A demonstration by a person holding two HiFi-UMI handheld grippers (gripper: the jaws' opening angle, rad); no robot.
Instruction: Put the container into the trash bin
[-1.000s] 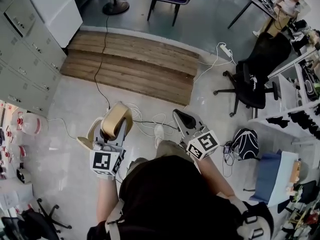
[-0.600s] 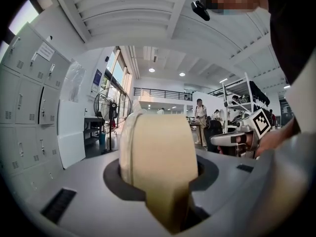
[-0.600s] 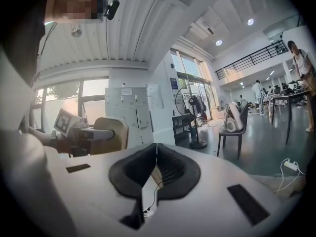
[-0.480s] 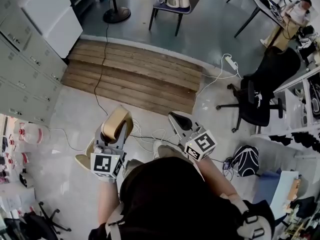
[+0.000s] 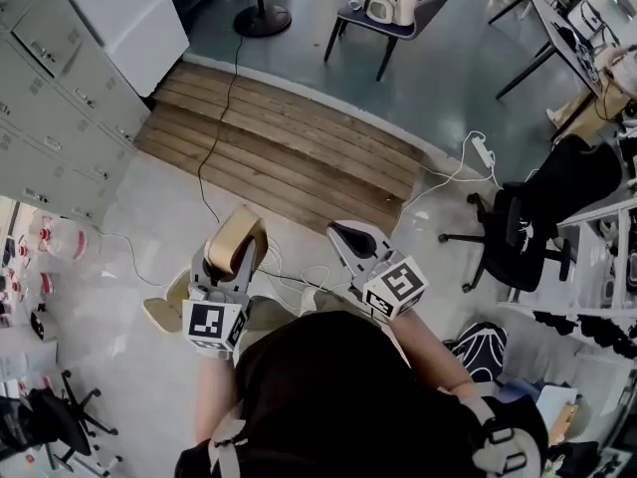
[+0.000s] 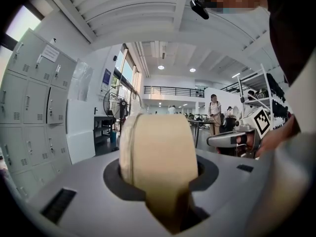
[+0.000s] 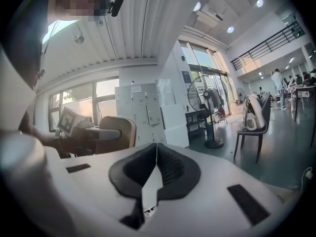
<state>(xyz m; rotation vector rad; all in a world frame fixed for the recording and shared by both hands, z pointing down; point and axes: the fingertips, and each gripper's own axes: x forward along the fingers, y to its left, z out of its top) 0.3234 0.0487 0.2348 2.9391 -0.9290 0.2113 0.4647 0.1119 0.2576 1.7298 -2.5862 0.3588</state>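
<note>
Above the floor [image 5: 129,232] | left tongs [image 5: 237,259] are gripping the tan container [image 5: 233,233] | right tongs [image 5: 348,237] are pressing shut, holding nothing | tip: keeping squeeze firm while looking for the bin

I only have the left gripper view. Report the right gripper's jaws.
Observer: The right gripper is shut, pads together, nothing between them.
Operator: Give me the floor ahead.
Observer: In the head view a wooden platform lies ahead, a black cable running across it.
Operator: Describe the container from above.
Observer: The container stands on edge in the left gripper, a tan flap sticking out left of the jaws.
</note>
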